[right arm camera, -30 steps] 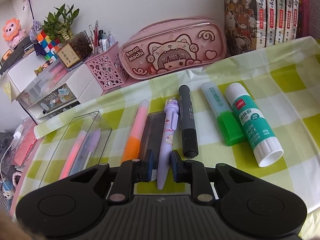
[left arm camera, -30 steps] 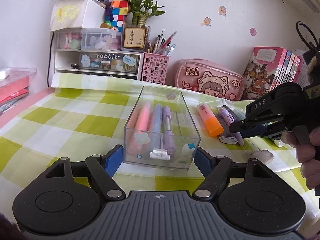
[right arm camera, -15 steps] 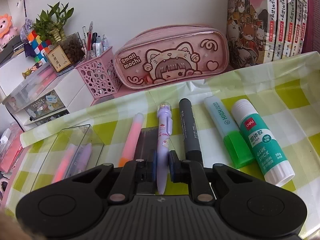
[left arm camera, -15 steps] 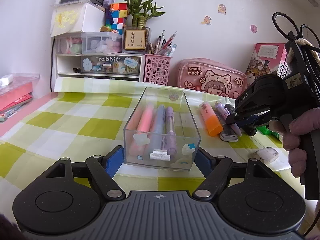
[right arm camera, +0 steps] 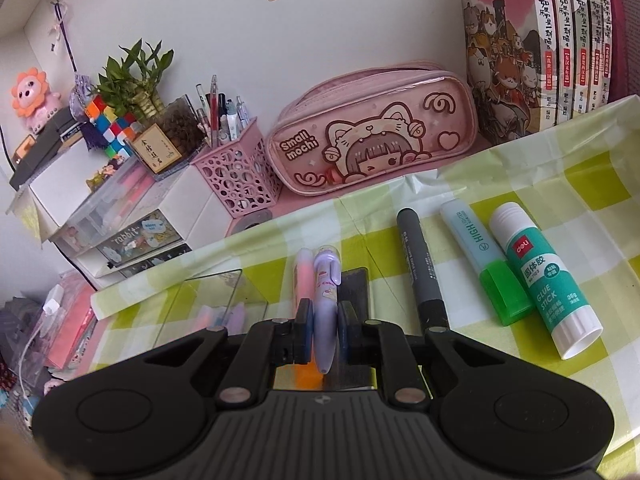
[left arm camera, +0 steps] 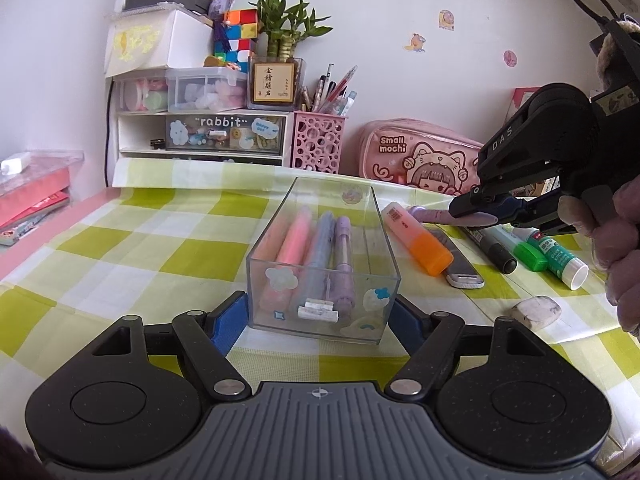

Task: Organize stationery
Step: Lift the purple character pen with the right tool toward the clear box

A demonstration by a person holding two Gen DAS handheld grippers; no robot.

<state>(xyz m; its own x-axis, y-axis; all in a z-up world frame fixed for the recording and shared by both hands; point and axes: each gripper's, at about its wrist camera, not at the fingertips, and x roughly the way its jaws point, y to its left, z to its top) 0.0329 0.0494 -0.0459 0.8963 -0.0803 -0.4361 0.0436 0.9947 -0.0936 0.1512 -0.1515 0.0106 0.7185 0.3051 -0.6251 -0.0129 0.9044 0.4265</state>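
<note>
Pale wall (left arm camera: 400, 8) behind desk, small stickers (left arm camera: 446, 20) on it. Desk covered by green-and-white checked cloth (left arm camera: 120, 248); pink desk edge bare at left. White drawer unit (left arm camera: 200, 136) at back left, marked "rabbit", carrying clear boxes, puzzle cube (left arm camera: 238, 36) and potted plant (left arm camera: 286, 36). Row of books (right arm camera: 540, 48) upright at back right. Pink pencil case (right arm camera: 372, 136) lying against wall, between books and pink cup of pens (right arm camera: 232, 168).

Clear tray (left arm camera: 320, 256) on cloth, mid-desk, holding pink, blue and purple pens side by side. Left gripper (left arm camera: 318, 314) clamped on tray's near end, one blue pad against each side wall.

Just right of tray on cloth: orange highlighter (left arm camera: 418, 236), flat dark-and-silver item under it, black marker (right arm camera: 420, 268), green highlighter (right arm camera: 484, 264), glue stick (right arm camera: 540, 280), all roughly parallel. Small eraser (left arm camera: 536, 310) nearer, apart from row.

Right gripper (right arm camera: 325, 330) closed on purple pen (right arm camera: 326, 300), gripped mid-barrel, lifted clear of cloth above orange highlighter, beside tray. Gloved hand (left arm camera: 620, 248) on right gripper's handle.
</note>
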